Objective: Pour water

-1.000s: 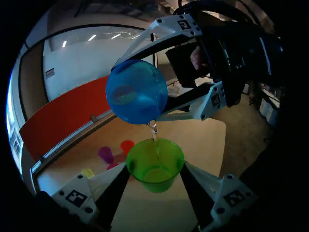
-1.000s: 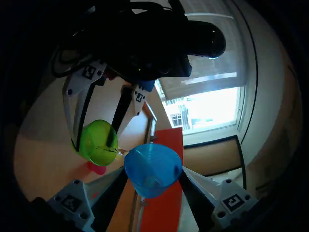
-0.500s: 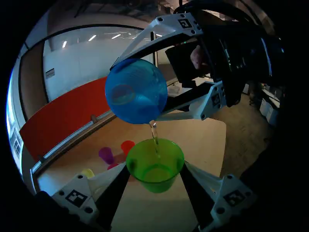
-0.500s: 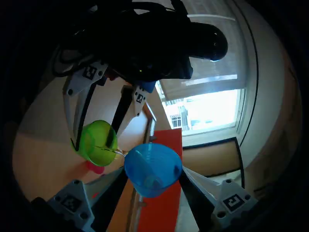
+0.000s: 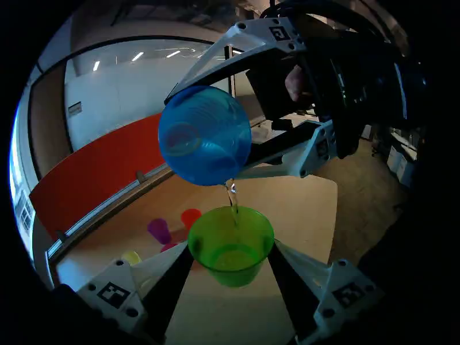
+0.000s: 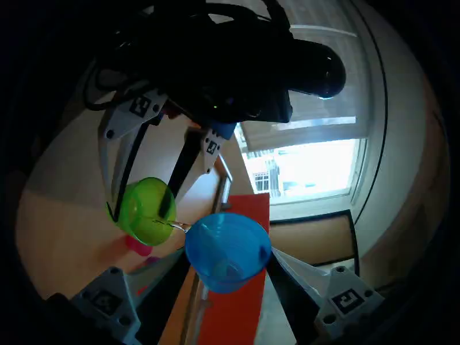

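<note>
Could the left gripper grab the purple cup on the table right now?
Probably not: the left gripper is shut on the green cup, catching water from the blue cup; the purple cup stands farther off.

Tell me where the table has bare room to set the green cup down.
In the left gripper view, bare table lies right of the green cup, out to the rounded edge. The left is crowded: purple cup, red cup and yellow cup stand by the rail. The blue cup pours overhead.

Two grippers: left gripper, right gripper. Six cups — blue cup at eleven o'clock, green cup at six; purple cup, red cup, yellow cup, pink cup near eight.
</note>
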A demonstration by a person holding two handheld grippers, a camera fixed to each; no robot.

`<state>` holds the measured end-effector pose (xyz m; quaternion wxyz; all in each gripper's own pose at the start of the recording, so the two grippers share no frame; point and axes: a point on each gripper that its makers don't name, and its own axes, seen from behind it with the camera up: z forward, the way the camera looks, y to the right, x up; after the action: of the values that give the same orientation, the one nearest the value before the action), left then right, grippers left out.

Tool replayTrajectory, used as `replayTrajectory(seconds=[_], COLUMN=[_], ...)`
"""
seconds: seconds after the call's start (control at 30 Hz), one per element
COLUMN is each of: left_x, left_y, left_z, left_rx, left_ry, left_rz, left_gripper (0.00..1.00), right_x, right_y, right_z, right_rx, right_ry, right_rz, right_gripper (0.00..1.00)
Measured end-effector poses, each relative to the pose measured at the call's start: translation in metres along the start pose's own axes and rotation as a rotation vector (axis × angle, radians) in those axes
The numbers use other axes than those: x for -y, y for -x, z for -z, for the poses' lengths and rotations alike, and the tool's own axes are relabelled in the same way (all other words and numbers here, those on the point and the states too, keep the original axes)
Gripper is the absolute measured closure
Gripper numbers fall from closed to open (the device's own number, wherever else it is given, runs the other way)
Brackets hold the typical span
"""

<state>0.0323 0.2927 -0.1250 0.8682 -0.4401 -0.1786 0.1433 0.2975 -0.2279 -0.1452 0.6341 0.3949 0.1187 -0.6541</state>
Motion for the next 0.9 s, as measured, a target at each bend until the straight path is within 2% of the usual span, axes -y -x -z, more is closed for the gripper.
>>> replayTrajectory(seconds=[0.9], left_x=[-0.001], left_y=[0.001], left_z=[-0.002], left_rx=[0.002], left_ry=[0.0], left_rz=[-0.007], left_gripper=[0.14], right_x=[0.009], right_y=[-0.028], right_z=[0.025], right_rx=[0.021], right_ry=[0.019], right_rz=[0.073], right_gripper=[0.1])
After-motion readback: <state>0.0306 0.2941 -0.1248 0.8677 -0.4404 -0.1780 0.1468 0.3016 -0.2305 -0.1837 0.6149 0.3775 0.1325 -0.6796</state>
